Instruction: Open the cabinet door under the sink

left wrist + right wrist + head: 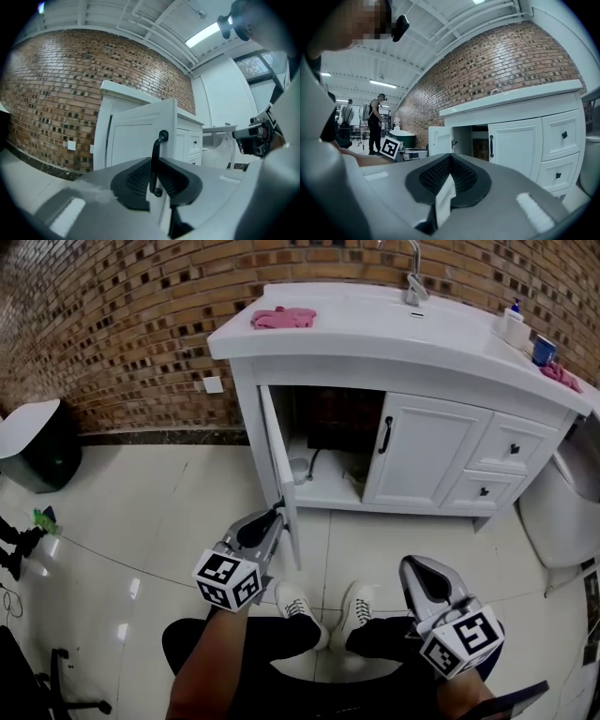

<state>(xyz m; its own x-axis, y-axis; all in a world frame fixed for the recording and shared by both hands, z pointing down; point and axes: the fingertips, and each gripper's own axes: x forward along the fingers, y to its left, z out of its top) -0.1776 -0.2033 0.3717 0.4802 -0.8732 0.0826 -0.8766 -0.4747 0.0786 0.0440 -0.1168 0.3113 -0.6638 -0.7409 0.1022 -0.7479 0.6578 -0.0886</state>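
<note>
The white vanity cabinet [422, 451] stands under the sink counter [375, 334]. Its left door [278, 451] is swung outward, edge-on to me, and the dark inside [323, 442] with a pipe shows. My left gripper [275, 519] is at that door's free edge. In the left gripper view the gripper [155, 161] is shut on the door's black bar handle [159, 140], which stands upright between the pads. The right door, with its black handle [385, 435], is closed. My right gripper [419, 570] hangs low at the right, away from the cabinet, its jaws [450, 158] shut on nothing.
Two drawers [511, 448] sit at the cabinet's right, and a toilet [562, 512] beyond them. A pink cloth [283, 317] and a faucet [413, 282] are on the counter. A black bin [37, 446] stands at the far left. My shoes [323, 606] are just before the open door.
</note>
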